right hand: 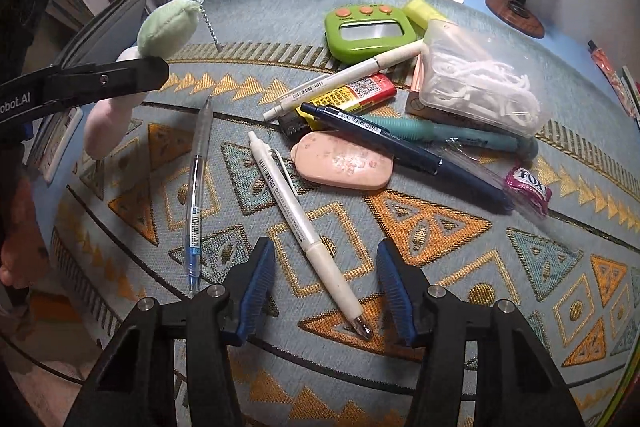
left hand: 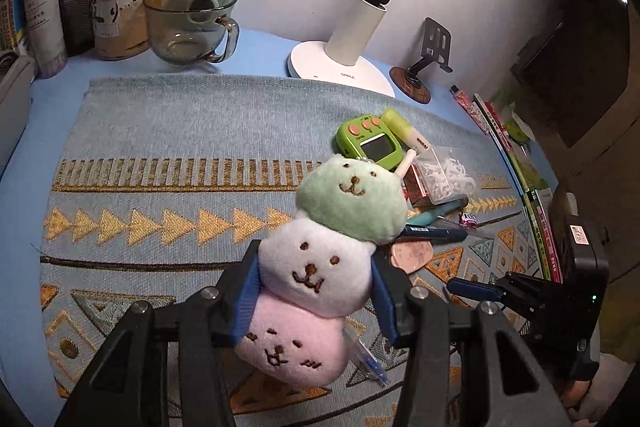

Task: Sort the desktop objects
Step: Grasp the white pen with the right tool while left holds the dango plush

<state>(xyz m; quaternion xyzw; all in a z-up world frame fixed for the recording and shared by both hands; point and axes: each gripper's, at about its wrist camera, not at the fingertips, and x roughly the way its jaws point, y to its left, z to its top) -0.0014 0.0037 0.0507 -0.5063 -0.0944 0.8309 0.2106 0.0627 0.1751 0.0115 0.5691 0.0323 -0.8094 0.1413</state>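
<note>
Woven grey-blue mat [right hand: 460, 267] with gold and teal triangles, spread over a pale blue desktop [left hand: 24, 155] against a white wall, lit from the white desk lamp [left hand: 340, 63] at the back. Crowded along the far edge: books at the left, a tan pen holder [left hand: 120, 11] full of pens, a smoked glass cup [left hand: 188, 23], a black phone stand [left hand: 424, 67] on its round wooden foot. Sorting barely under way, by the look of it. Only the plush toy [left hand: 324, 267] taken up so far, three stacked faces in green, white and pink, clamped at its white middle between the blue pads of the left gripper [left hand: 316, 291] and lifted clear of the mat, as seen from the right wrist. Heaped near the middle and right of the mat and untouched: a clear box of white clips [right hand: 480, 79], a green timer [right hand: 368, 27], a yellow highlighter [right hand: 424, 11], a red and yellow packet [right hand: 352, 95], a pink eraser [right hand: 344, 163], a teal pen [right hand: 440, 135], a dark blue pen [right hand: 400, 147], a cream pen [right hand: 344, 79], a pink sweet wrapper [right hand: 528, 183]. Apart from the heap, a clear blue-tipped pen [right hand: 196, 195]. Nearest job: the white pen [right hand: 312, 235], its tip end lying between the pads of the right gripper [right hand: 326, 287], jaws half parted, pads not pressing on it. No sorted pile to be seen anywhere.
</note>
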